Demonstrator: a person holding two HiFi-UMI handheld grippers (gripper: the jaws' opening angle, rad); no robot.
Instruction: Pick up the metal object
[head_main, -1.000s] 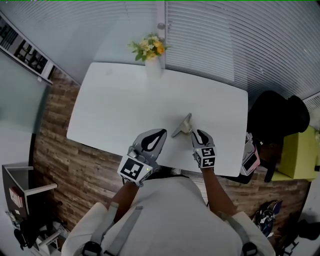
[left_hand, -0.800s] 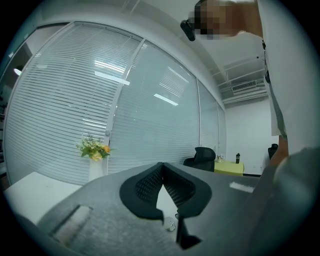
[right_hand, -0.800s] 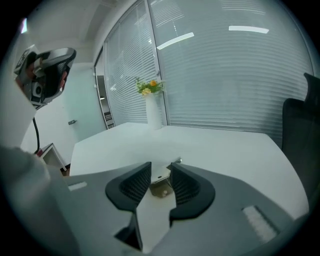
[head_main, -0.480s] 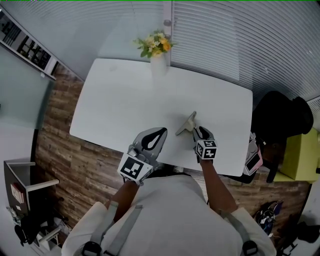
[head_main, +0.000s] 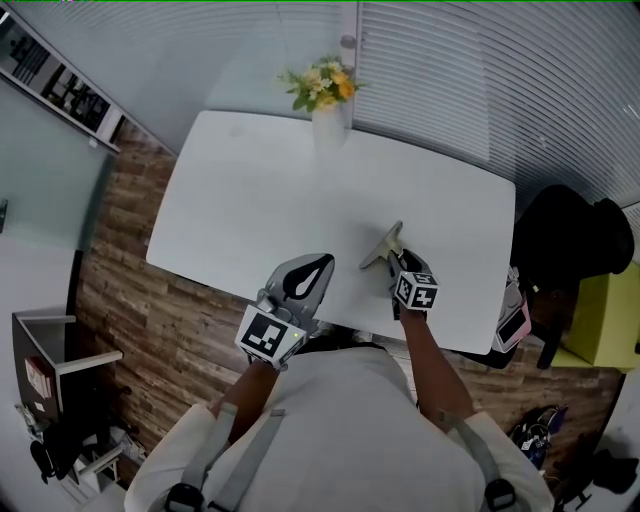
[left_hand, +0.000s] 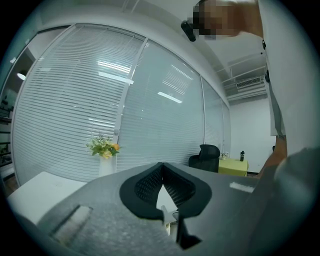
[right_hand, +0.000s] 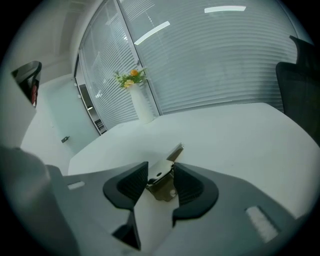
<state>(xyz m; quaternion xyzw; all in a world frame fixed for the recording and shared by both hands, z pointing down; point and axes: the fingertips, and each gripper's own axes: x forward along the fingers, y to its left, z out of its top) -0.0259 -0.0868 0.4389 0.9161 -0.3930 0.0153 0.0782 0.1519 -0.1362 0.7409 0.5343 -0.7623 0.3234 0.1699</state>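
Head view: a white counter (head_main: 260, 190) stands on a wooden floor (head_main: 120, 290), with a vase of flowers (head_main: 325, 92) at its far edge, top centre of the frame. The metal object (head_main: 384, 245) lies flat on the counter, right of centre and near the front edge. The right gripper (head_main: 402, 263) is tilted down with its tips at the near end of that object. The left gripper (head_main: 320, 263) is held over the front edge, left of the object and apart from it. A black office chair (head_main: 570, 240) stands at the right of the frame.

Left gripper view: the left gripper (left_hand: 161, 167) has its jaws closed tip to tip with nothing between them. The flowers (left_hand: 104, 147) and window blinds (left_hand: 75, 100) lie beyond.

Right gripper view: the right gripper (right_hand: 160, 168) has its jaws spread wide, having just been opening. The metal object (right_hand: 161, 184) rests on the counter (right_hand: 235, 135) in the gap between them, its thin strip pointing away towards the vase (right_hand: 142, 107). The pads do not clamp it.
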